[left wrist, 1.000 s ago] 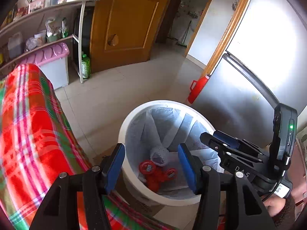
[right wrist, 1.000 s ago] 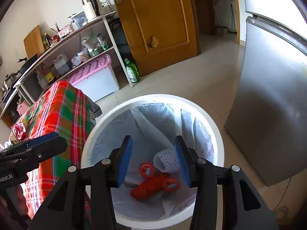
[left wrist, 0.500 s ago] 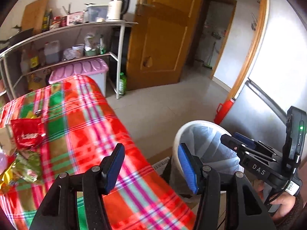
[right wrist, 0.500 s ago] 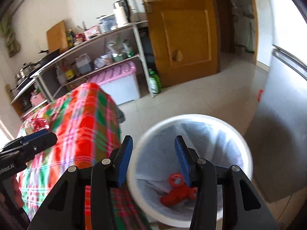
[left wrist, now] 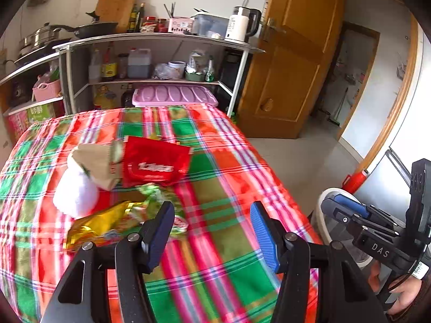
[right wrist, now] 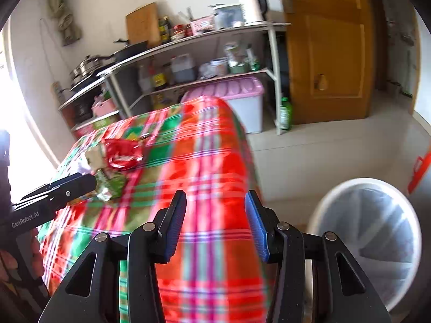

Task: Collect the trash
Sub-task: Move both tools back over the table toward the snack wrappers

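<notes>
Trash lies on a table under a red and green plaid cloth (left wrist: 221,188): a red wrapper (left wrist: 155,165), a brown paper bag (left wrist: 97,161), a white crumpled wad (left wrist: 75,192), a gold wrapper (left wrist: 99,226) and a green wrapper (left wrist: 159,202). My left gripper (left wrist: 211,231) hovers open over the cloth, just right of the green wrapper, with nothing between its fingers. My right gripper (right wrist: 215,219) is open and empty above the table's right end. The white bin (right wrist: 374,231) with a grey liner stands on the floor to the right. The red wrapper (right wrist: 122,153) and green wrapper (right wrist: 110,183) show in the right wrist view too.
A metal shelf rack (left wrist: 161,62) with pots, bottles and a kettle stands behind the table. A pink-lidded storage box (left wrist: 173,95) sits under it. A wooden door (left wrist: 291,62) is at the back right. A red object (left wrist: 355,179) stands on the tiled floor beyond the bin.
Both grippers swung left and up from over the bin to over the table. The bin slid to the right edge of both views, and the trash on the cloth came into sight.
</notes>
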The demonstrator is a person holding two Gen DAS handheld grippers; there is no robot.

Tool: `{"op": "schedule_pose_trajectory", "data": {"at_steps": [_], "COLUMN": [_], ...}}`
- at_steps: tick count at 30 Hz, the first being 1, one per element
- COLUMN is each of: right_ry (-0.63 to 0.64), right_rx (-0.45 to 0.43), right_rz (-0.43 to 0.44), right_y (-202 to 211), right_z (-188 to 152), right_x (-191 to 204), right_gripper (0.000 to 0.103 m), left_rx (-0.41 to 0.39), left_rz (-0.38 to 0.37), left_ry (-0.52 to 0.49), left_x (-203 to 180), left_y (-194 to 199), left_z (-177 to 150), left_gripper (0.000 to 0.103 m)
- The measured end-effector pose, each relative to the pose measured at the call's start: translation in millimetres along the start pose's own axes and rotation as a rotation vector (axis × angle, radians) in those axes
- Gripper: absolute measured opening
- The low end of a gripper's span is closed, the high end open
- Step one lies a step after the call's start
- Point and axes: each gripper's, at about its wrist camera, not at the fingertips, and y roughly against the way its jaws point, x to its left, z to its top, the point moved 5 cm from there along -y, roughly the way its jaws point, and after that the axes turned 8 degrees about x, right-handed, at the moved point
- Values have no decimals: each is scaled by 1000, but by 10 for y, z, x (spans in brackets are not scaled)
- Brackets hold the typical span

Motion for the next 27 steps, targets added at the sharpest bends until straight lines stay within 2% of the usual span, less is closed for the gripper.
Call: {"op": "schedule_pose_trajectory", "data": {"at_steps": [8,11,14,16,19,22,25,27], "right_ry": [83,134,167,179,198,219,255,268], "right_rx": [48,70,81,103,120,143,171,171], "right_rz": [63,89,131,168,204,214,235,225], "right_y": [-342,-487,-631,-736,-868,-999,-1088,-1126], "right_z": [98,126,149,159,178,206,203,206], "right_x": [583,801,1010,1124,1276,1391,1497,1522], "right_gripper": [46,46,48,54,55,55,55,55], "left_rx": [1,6,-5,0,13,64,79,97], "left_rz": [57,86,108,110,104,73,97,67], "left_ry": [50,59,70,82,84,68,42,35], "left_x": [587,807,999,1118,1245,1306,1309,1291], "left_y": [95,111,138,122,97,0,-60,-126], "left_z": [-83,-110,-125,-109,-112,-144,-161,-172], "left_gripper": [59,64,64,65,66,68,68,68]}}
